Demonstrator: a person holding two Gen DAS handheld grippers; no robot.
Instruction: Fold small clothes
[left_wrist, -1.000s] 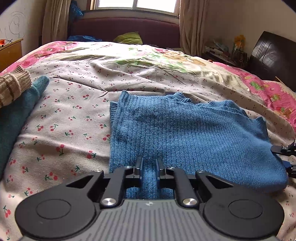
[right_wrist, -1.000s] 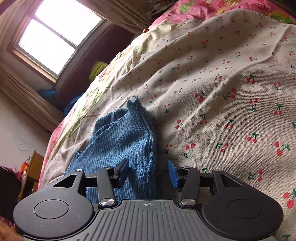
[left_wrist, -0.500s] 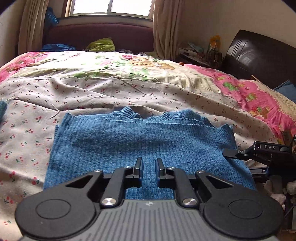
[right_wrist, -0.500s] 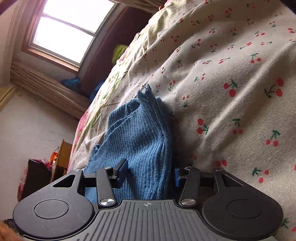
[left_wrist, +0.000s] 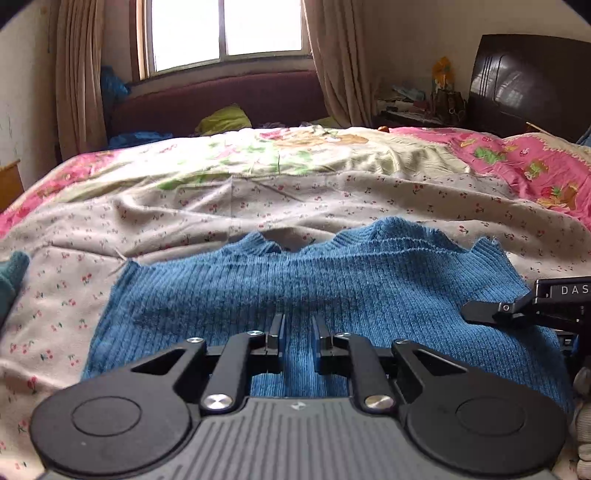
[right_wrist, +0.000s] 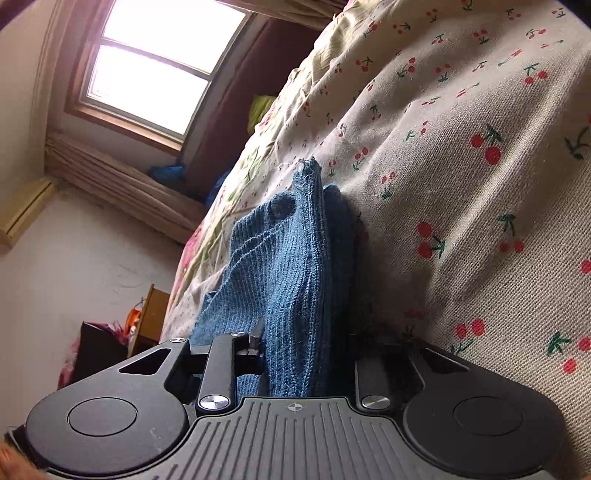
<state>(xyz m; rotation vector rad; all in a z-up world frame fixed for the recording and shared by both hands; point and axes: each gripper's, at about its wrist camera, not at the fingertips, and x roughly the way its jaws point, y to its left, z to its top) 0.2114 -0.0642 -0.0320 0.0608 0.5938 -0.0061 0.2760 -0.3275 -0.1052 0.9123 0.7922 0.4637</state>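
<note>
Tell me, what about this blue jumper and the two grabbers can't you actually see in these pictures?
- Right wrist view: the right gripper's far finger is buried behind the bunched blue sweater, so its grip can't be confirmed.
- Left wrist view: the sweater's near hem is hidden by the left gripper's body.
- Left wrist view: a teal garment is cut off by the left edge.

Both wrist views, close and low, share the blue sweater (left_wrist: 332, 288).

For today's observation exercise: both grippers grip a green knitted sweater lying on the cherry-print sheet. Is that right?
Not quite: the sweater is blue, not green, as the left wrist view shows. The rest holds: the left gripper and right gripper both grip it on the cherry-print sheet.
</note>
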